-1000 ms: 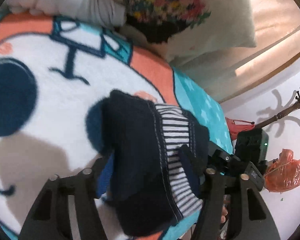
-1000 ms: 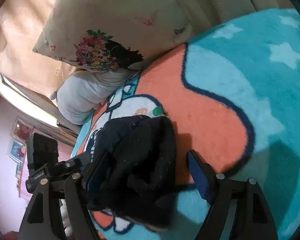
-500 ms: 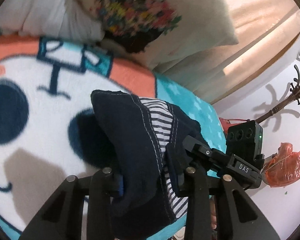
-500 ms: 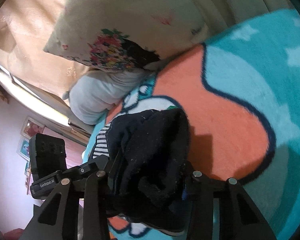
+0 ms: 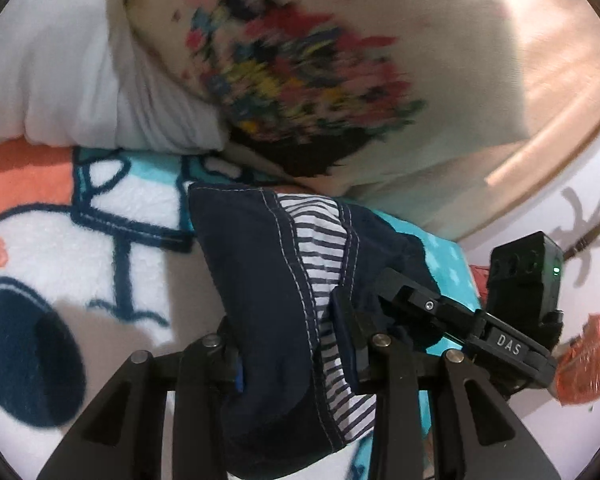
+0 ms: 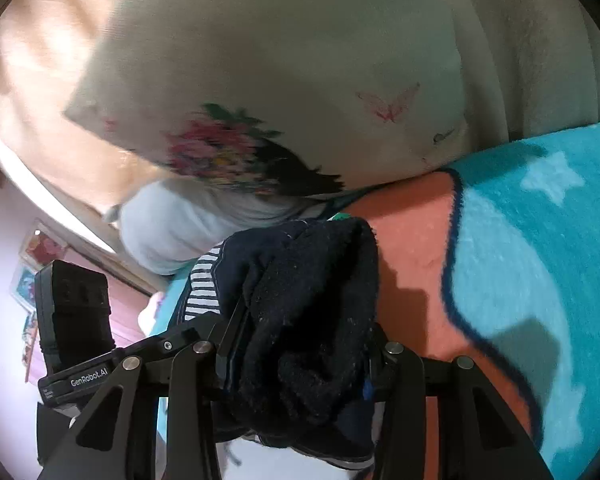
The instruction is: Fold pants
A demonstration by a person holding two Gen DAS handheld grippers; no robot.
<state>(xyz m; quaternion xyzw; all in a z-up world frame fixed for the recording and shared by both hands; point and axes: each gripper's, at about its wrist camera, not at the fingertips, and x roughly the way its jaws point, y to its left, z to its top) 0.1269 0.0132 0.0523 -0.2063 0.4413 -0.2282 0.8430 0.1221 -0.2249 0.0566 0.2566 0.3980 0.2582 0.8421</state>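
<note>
The folded dark navy pants [image 5: 260, 280], with a blue-and-white striped side panel, are a thick bundle held between both grippers above the blanket. My left gripper [image 5: 288, 344] is shut on one side of the bundle. My right gripper [image 6: 300, 356] is shut on the other side, where the pants [image 6: 308, 312] look black and fuzzy. Each gripper shows at the edge of the other's view, close alongside. The underside of the bundle is hidden.
A cartoon blanket [image 5: 100, 248] in white, orange and teal covers the bed [image 6: 520, 260]. A floral pillow [image 5: 320, 60] and a plain white pillow [image 5: 60, 60] lie just beyond the pants. An orange bag [image 5: 588, 364] lies by the wall at right.
Both grippers went from open beside the pants to shut on them, then carried the bundle up and toward the pillows, which now fill the upper part of both views.
</note>
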